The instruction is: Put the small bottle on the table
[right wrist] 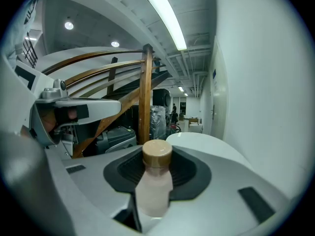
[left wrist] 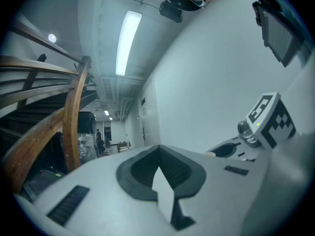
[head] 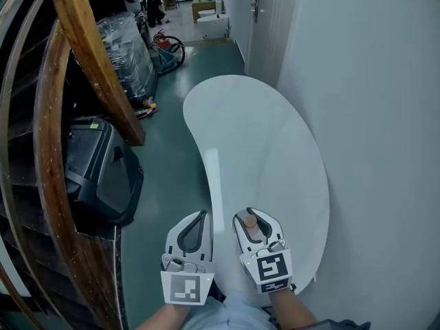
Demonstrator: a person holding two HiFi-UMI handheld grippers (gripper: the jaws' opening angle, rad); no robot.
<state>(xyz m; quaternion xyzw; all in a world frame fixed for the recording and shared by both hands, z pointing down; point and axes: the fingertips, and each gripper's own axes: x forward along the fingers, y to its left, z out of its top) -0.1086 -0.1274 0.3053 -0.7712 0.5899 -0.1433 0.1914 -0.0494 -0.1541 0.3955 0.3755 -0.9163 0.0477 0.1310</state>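
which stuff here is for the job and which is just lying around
For the job:
- bottle, held in the right gripper
- table

Just lying about:
- wooden railing
- black machine
- wrapped goods
- left gripper, jaws together, empty

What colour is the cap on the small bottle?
The cap is light brown; the right gripper view shows it best.

Back corridor of a commercial building, doubling as storage. Green painted floor [head: 172,170], curved wooden stair rail [head: 89,53], plastic-wrapped goods [head: 127,50], ceiling strip light [left wrist: 127,42], white kidney-shaped counter [head: 254,136] against the wall.
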